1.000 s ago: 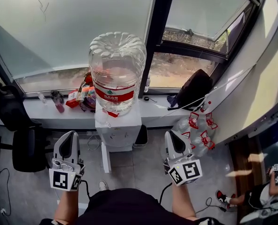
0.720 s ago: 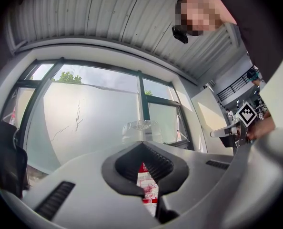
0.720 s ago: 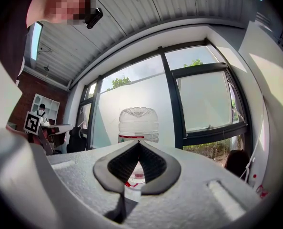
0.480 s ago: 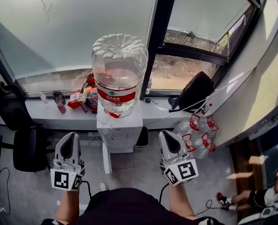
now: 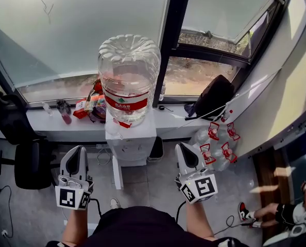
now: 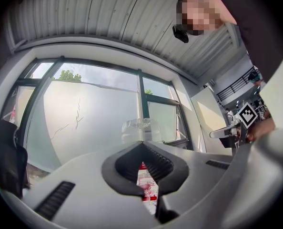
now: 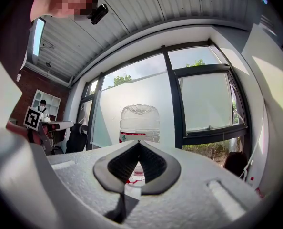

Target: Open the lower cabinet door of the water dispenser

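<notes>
- Closing fully, the ribbed pads [image 6: 156, 164] of the left gripper [image 6: 142, 144] met at their tips. Nothing sat between them. Only the red bottle label, far behind, showed through the slot below the tips.
- Right gripper [image 7: 139, 143]: the same. Its pads [image 7: 154, 164] were tip to tip and gripped nothing, with the bottle visible beyond them.
- In the head view, the left gripper [image 5: 77, 153] and right gripper [image 5: 186, 152] were held in front of the body, one on each side of the water dispenser [image 5: 130, 140]. Both pointed toward it and both were clear of it, touching nothing.
- Judgement on the pose: shut, empty jaws held symmetrically off the work look like a neutral carry, not a grasp in progress. Neither gripper was lined up on a handle or an edge.
- Task object: the dispenser stood against the window sill [image 5: 50, 126] with the large water bottle [image 5: 129, 76] upended on top.
- A narrow white panel ran from the front's lower left edge out over the floor toward the person. I read it as the lower cabinet door [image 5: 116, 173], swung out and seen edge-on from above.
- If that reading is right, the door already stood open as the task asks. The steep downward angle hid the cabinet's front face and interior, so I could not confirm it.
- The pose alone would fit hands either about to go in or drawn back. The panel favours the second.
</notes>
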Motion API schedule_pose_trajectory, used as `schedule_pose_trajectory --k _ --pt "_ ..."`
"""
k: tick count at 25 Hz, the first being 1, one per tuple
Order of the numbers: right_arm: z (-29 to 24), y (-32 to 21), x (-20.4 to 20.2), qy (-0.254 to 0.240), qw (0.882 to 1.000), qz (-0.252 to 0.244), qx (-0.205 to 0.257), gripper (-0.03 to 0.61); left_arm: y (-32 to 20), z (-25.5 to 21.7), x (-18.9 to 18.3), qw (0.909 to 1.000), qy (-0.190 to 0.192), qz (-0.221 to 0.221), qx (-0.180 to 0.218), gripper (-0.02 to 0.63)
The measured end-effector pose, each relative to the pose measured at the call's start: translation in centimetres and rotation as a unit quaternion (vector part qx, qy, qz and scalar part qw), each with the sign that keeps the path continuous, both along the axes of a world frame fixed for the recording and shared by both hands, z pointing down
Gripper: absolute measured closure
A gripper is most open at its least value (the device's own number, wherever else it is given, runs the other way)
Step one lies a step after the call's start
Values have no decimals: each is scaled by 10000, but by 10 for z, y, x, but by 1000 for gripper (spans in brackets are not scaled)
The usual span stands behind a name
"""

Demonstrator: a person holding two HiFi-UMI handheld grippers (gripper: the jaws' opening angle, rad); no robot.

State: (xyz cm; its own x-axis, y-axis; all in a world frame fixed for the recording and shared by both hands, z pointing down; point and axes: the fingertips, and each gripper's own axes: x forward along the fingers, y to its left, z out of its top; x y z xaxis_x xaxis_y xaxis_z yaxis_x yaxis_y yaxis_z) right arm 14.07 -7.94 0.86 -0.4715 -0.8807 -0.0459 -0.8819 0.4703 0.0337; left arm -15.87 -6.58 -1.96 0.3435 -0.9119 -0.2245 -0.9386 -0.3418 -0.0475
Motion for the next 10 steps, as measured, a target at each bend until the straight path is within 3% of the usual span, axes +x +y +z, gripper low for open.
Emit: schedule_pose_trajectory --k 10 --pt "5 9 2 25 10000 60 -68 574 2 5 1 10000 24 66 -41 607"
